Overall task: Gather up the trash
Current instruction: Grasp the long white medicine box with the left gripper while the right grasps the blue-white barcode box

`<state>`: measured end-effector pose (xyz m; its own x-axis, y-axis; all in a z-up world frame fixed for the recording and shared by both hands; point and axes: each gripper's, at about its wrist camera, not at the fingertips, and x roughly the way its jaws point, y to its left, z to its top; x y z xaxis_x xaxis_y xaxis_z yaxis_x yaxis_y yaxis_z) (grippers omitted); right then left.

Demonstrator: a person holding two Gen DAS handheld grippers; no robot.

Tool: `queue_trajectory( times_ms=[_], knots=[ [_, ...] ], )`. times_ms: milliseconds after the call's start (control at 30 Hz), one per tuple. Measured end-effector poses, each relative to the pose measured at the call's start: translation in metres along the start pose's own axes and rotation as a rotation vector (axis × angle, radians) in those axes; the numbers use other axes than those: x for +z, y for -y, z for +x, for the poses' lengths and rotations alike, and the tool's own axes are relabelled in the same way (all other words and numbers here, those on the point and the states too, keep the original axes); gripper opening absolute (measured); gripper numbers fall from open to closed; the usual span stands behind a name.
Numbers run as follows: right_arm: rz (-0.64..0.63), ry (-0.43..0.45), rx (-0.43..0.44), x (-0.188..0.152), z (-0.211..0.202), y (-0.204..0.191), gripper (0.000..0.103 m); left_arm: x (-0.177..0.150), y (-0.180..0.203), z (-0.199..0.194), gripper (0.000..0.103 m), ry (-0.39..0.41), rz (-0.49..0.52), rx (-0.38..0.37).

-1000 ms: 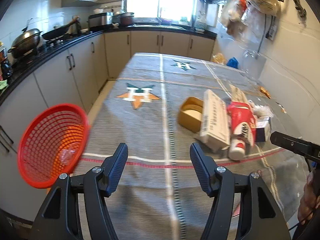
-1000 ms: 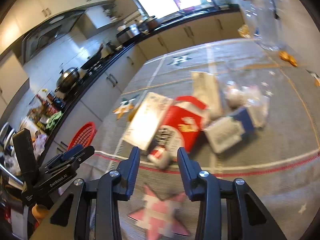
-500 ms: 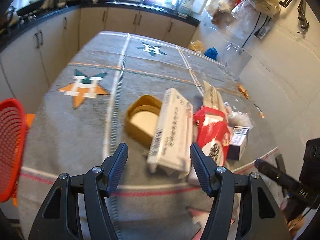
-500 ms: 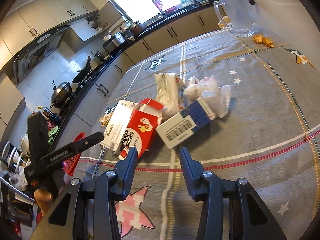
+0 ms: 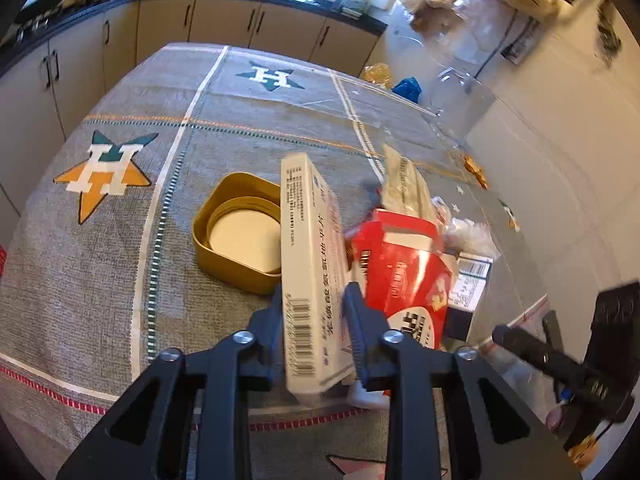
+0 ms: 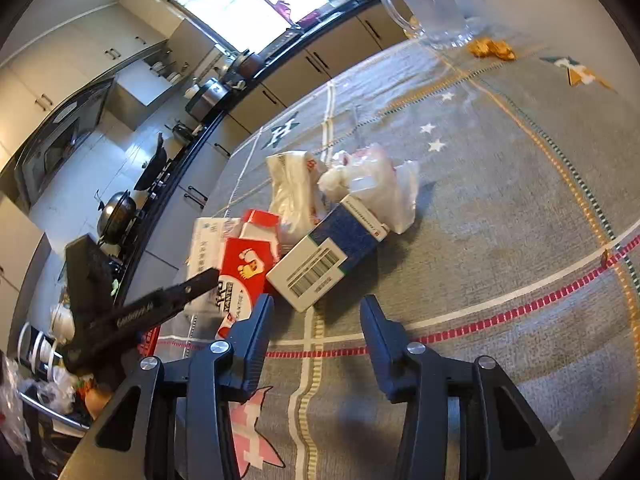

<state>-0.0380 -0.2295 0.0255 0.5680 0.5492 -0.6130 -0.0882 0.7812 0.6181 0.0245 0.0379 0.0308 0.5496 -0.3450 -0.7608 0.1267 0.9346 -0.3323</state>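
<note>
Left gripper (image 5: 312, 320) has just closed: a second ago its 2 fingers stood wide over bare cloth, now they are narrow with the white box (image 5: 310, 264) standing on edge between them, pads pressing both flat sides near the barcode end. So the first piece of trash looks gripped, not yet lifted; its far end runs away from the fingers past the yellow tin (image 5: 240, 236), which sits just left of the left finger. Just right of the right finger lies the red carton (image 5: 404, 276), touching the box, with a small barcoded box (image 5: 468, 284) and crumpled plastic bags (image 6: 360, 188) beyond. Right gripper (image 6: 316, 320) has been opening, now about half open and holding nothing; the blue and white box (image 6: 324, 260) lies on the worktop (image 6: 500, 208) just ahead of its fingertips, not between them. The red basket seen a second ago left of the left fingers is almost out of view now. Likely next: lift the white box and carry it back to the basket; the right hand looks lined up for the blue and white box.
</note>
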Motion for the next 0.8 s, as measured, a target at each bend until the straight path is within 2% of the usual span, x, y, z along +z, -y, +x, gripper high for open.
queue_trajectory(
  times_ms=[33,200,433,700,800],
  knots=[
    [0.01,-0.004,0.002,0.001,0.002,0.001,0.054,-0.002,0.003,-0.002,0.013,0.009,0.014,0.007],
    [0.071,-0.024,0.016,0.01,0.016,0.004,0.057,-0.016,0.015,-0.02,0.013,0.078,0.104,0.085],
    [0.1,-0.05,-0.027,0.027,0.042,-0.007,0.059,-0.03,0.014,-0.041,0.013,0.14,0.149,0.136],
    [0.028,-0.052,-0.183,0.036,0.06,-0.024,0.059,-0.041,0.011,-0.051,0.013,0.168,0.169,0.157],
    [-0.047,-0.046,-0.244,0.034,0.06,-0.032,0.054,-0.044,0.012,-0.053,0.013,0.174,0.169,0.162]
  ],
)
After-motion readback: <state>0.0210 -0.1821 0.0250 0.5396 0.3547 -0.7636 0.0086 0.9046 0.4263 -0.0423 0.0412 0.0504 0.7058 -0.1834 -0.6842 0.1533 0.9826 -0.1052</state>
